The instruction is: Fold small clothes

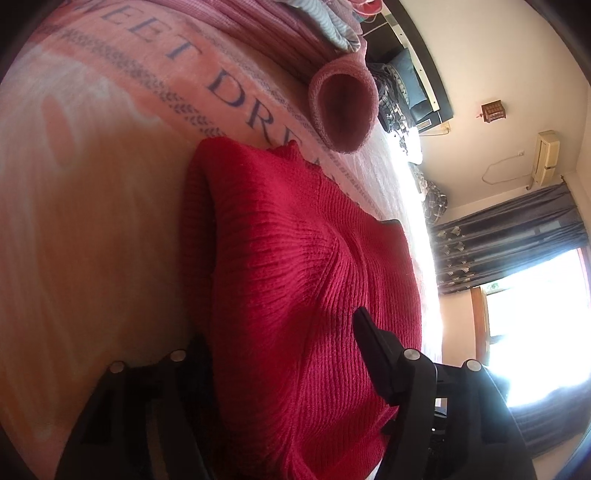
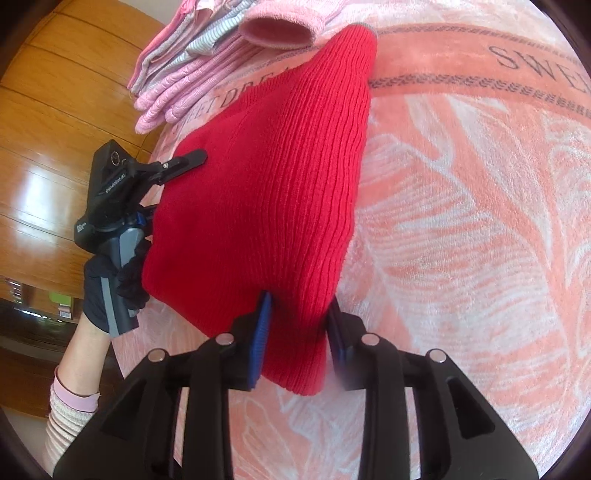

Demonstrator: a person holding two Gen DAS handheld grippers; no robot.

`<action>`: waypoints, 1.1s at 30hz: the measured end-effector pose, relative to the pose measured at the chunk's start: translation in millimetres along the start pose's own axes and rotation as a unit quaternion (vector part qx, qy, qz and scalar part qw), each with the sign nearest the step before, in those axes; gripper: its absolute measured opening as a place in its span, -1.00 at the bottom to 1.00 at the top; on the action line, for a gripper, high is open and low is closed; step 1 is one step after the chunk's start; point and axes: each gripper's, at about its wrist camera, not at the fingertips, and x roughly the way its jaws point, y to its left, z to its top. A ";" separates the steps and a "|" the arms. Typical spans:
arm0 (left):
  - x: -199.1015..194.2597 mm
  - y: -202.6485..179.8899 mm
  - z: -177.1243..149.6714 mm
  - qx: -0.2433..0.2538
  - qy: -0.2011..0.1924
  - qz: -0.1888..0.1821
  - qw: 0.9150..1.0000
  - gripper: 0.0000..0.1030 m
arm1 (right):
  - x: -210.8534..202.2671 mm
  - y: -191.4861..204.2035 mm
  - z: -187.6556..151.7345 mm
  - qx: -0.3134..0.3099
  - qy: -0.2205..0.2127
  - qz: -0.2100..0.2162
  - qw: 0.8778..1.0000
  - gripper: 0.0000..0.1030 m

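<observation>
Right wrist view: the right gripper (image 2: 299,325) is pinching the near edge of the red knit garment (image 2: 266,192), which is lying ahead on the pink blanket (image 2: 461,221). The left gripper (image 2: 177,166), off to its left, is clamping the opposite side. A fold seems under way; next both edges likely need carrying over together.

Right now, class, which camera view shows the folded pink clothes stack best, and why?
The right wrist view: the folded pink clothes stack shows its layered edges clearly beside the red knit garment. The left wrist view catches only part of it, at the top edge.

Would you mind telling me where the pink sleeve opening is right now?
The pink sleeve opening lies on the printed blanket, just beyond the far tip of the red sweater, at the edge of the pile of pink clothes.
</observation>
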 end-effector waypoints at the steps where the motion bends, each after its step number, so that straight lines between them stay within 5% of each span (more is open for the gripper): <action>1: 0.1 -1.3 -1.3 0.005 0.003 -0.001 1.000 0.31 | -2.8 -0.7 2.8 0.004 -0.007 0.006 1.000 -0.10; 6: -2.4 0.7 -5.5 0.005 0.010 -0.031 0.999 0.30 | -11.6 -8.2 24.9 0.034 -0.049 0.024 0.998 0.17; 14: 7.9 -15.8 -6.9 0.052 0.016 -0.002 0.999 0.59 | 20.9 -26.7 51.1 0.080 -0.056 0.050 0.994 0.28; 16: 6.1 -17.7 -10.5 0.056 0.007 0.008 0.998 0.48 | 23.6 -24.2 54.3 0.075 -0.058 0.060 0.994 0.01; 18: 4.3 -12.7 -13.0 0.046 0.008 -0.003 0.999 -0.13 | 21.6 -21.5 54.5 0.069 -0.061 0.057 0.994 -0.13; 20: -0.7 -6.1 -14.8 0.024 0.002 -0.036 0.999 -0.28 | 15.9 -19.2 54.1 0.062 -0.064 0.060 0.994 -0.22; 26: -3.4 -26.3 -30.0 0.014 0.001 -0.073 0.997 -0.32 | -15.8 -10.5 42.6 0.044 -0.057 0.063 0.995 -0.27; 33: 23.1 -63.8 -81.6 -0.027 0.049 -0.113 0.992 -0.32 | -79.3 -32.5 0.9 0.042 -0.039 0.051 0.997 -0.27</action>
